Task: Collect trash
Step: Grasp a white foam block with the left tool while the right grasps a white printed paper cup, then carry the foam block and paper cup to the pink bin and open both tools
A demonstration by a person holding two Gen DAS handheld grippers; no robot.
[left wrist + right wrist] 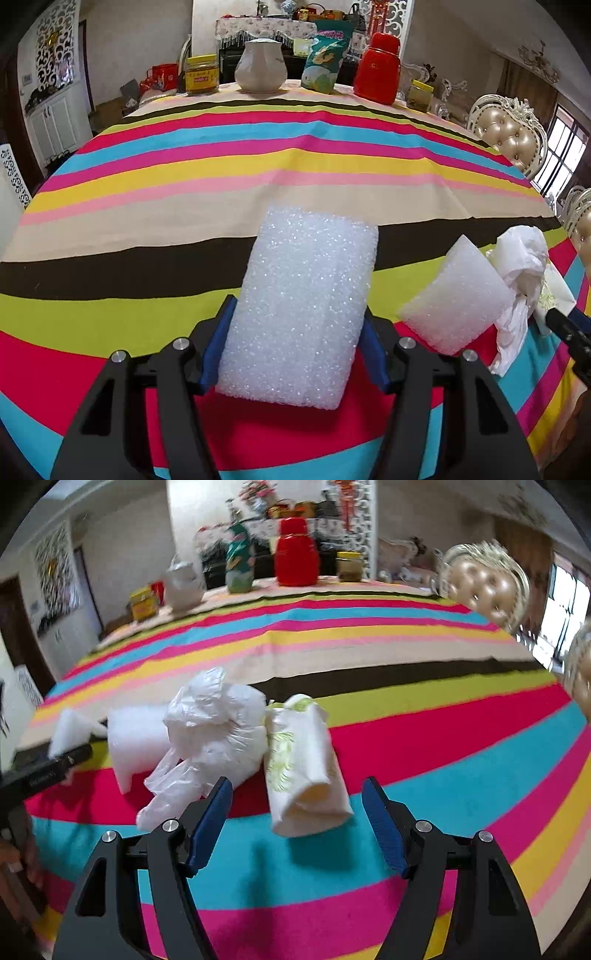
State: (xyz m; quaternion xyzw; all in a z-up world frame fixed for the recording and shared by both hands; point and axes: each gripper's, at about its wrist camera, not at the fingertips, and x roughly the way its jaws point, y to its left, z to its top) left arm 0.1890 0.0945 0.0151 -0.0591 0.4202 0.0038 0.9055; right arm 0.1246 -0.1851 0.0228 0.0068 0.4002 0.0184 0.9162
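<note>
My left gripper (295,343) is shut on a large white foam block (303,306), held between its blue pads above the striped tablecloth. A smaller white foam piece (454,295) lies to its right, beside a crumpled white plastic bag (521,273). In the right wrist view my right gripper (297,812) is open and empty, its jaws on either side of the near end of a crushed white paper cup with green print (303,760). The plastic bag (214,731) lies left of the cup, with the foam piece (136,738) beyond it. The left gripper's tip (55,768) shows at the left edge.
At the table's far edge stand a yellow-lidded jar (201,74), a white jug (260,66), a green snack bag (325,59), a red flask (378,68) and a small jar (419,96). Padded chairs (509,133) stand at the table's right side.
</note>
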